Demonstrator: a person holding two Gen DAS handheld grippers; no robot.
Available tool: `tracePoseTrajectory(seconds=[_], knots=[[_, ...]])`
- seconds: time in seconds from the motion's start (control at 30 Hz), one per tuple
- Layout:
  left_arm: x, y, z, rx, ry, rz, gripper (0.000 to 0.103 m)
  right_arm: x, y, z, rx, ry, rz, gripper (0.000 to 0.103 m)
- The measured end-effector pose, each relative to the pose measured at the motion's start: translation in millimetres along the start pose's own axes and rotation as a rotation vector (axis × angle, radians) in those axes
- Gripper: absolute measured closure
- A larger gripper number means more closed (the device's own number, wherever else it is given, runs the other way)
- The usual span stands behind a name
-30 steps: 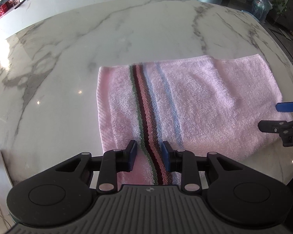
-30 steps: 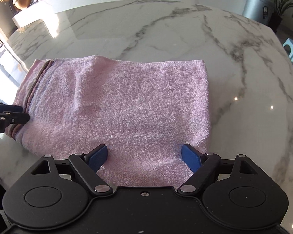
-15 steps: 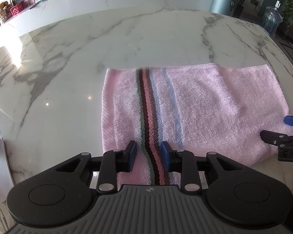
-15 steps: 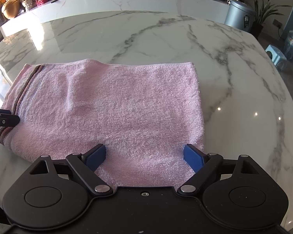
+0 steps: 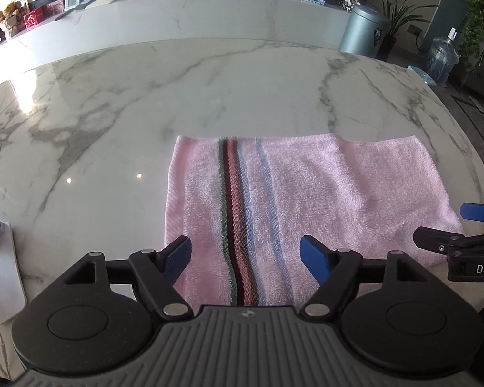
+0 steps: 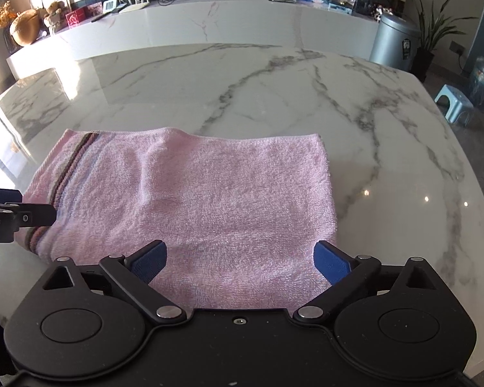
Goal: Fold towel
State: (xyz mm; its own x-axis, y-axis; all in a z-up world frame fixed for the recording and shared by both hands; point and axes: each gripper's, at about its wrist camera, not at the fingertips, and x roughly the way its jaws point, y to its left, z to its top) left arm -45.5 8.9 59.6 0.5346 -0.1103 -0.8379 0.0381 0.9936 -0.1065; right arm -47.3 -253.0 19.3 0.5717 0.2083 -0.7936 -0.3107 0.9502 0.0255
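Left wrist view: the left gripper has its jaws opening, pads apart and clear of the pink towel, which lies folded on the marble table. Its own housing hides the towel's near edge. At the right border, the right gripper is cut off.

Right wrist view: the right gripper is likewise opening over the towel, gripping nothing; the towel's near edge is again hidden. Only a fragment of the left gripper shows at the left edge.
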Motion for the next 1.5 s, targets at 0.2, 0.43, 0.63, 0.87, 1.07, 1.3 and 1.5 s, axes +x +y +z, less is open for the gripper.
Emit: tracePoseTrajectory(seconds=[0.2,0.43,0.63,0.87,1.07,1.3,1.5], knots=[[-31.3,-2.9,-8.3,0.013,-0.074,0.01,0.02,-31.2,5.5,-14.7,0.009,-0.12,0.024,0.0],[-43.8,-18.3,-36.6,0.026,-0.14,0.005,0.02,-43.9,9.5,-51.0,0.056,-0.199,0.01,0.0],[-34.5,-24.7,-58.1,0.019,-0.126,-0.007,0.02,-47.5,5.4,-74.9,0.128,-0.203,0.017,0.0],[-20.7,-30.2,-86.1,0.035,-0.111,-0.032,0.02,-55.1,5.1,-92.6,0.15,-0.258,-0.026,0.001],[-17.7,-27.9,-96.5,0.038,-0.149,-0.023,0.02,-50.2,9.6,-103.1,0.169,-0.254,-0.057,0.001],[-10.8,-28.2,-101.2,0.049,-0.139,-0.007,0.02,-40.7,16.3,-109.2,0.167,-0.233,-0.077,0.001],[-1.7,-27.8,-104.9,0.043,-0.098,0.015,0.02,-30.4,16.1,-109.6,0.178,-0.2,-0.083,0.001]])
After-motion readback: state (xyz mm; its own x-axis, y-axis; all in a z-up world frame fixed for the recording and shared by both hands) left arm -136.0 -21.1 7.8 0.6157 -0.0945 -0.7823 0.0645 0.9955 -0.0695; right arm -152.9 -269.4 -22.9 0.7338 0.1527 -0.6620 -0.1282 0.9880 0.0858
